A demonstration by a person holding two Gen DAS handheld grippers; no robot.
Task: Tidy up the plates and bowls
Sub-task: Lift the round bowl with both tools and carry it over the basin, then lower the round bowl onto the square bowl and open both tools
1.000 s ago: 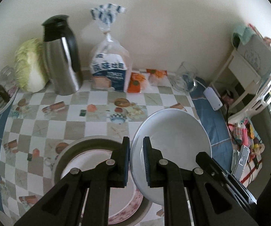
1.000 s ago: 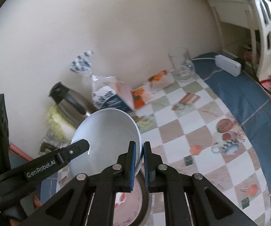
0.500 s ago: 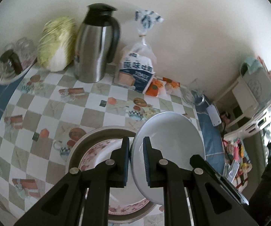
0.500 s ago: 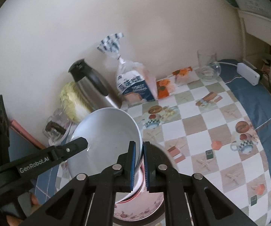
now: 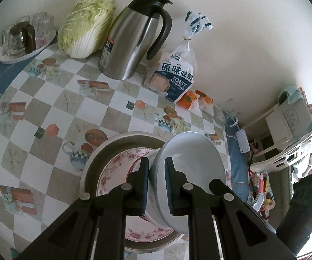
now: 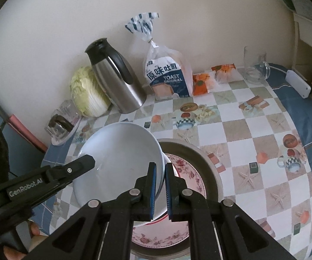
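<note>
White bowl [image 6: 121,158] is being held by both tools at once, each one nearly closed and clamped over opposite points of its rim: left tool [image 5: 157,186] on one side, right tool [image 6: 160,186] on the other. Two-point grip is likely being used to keep the wide bowl from swinging. Bowl is being carried tilted, just above the floral plate [image 6: 188,173], which is sitting inside a larger grey dish [image 6: 208,158] on the checked bench [image 6: 253,130]. Whether the bowl's base is touching the plate cannot be told. Judged step: bowl is being stacked onto the plate pile, levelling being needed first. Thermos [image 5: 134,41], toast bag [image 5: 175,75] and cabbage [image 5: 86,26] are being left well clear at the wall.
</note>
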